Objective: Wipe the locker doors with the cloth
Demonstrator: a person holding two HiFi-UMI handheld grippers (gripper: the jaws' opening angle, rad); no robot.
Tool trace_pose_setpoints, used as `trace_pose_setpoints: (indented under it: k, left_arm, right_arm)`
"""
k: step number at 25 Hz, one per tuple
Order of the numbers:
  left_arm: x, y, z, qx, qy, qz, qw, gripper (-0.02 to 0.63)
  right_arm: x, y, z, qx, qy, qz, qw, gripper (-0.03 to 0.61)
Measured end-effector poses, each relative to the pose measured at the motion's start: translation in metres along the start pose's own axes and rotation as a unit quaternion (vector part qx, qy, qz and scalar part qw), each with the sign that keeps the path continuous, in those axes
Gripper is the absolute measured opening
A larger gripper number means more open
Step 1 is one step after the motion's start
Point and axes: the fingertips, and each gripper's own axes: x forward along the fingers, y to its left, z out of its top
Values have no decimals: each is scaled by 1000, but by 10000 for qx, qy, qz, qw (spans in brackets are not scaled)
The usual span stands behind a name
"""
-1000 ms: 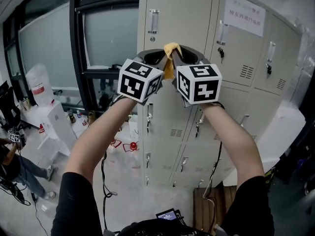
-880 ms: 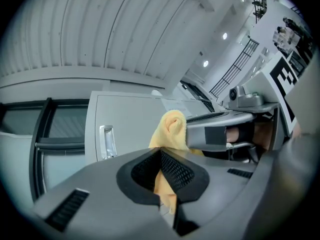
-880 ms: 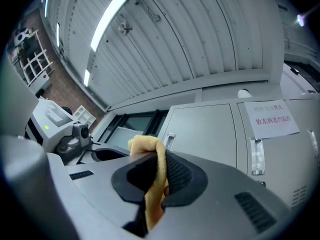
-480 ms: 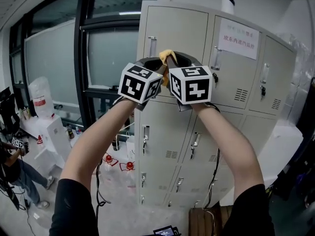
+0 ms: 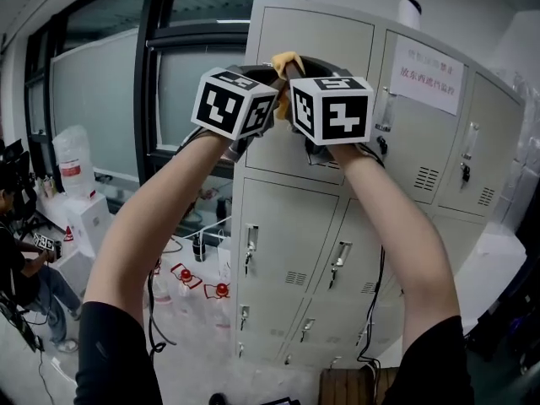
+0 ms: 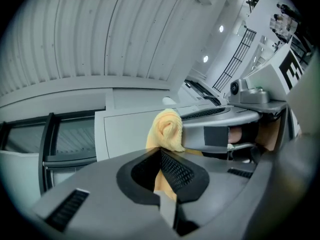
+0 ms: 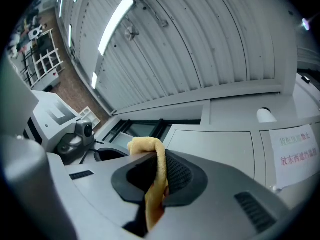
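We are facing the pale grey locker bank (image 5: 287, 218), its steel doors flat and matt. We are stretching the left forearm (image 5: 160, 218) and right forearm (image 5: 396, 218) up and forward toward the top-left door (image 5: 337, 40), which stands beside the door bearing a paper notice (image 5: 426, 72). The left gripper (image 6: 161, 160) and right gripper (image 7: 157, 176) are pressing side by side, each clenching a fold of the small yellow cloth (image 5: 288, 61), which is bunching up between them in front of that door's upper part. Compared with half a second ago, we are holding the pair higher on the door, nearer its top edge.
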Motion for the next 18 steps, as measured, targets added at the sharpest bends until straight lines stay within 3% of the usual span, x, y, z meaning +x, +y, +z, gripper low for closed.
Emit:
trace_pose_setpoints:
  k: [11,18]
  left_arm:
    - [37,109,33,171,-485,-79,9986,20]
    - [60,151,58,327,-748,-183,9965,20]
  right_arm:
    - [105,-13,46,52,-438,-325,9985,51]
    - [150,-31,69,67,-609,-636,9961,51]
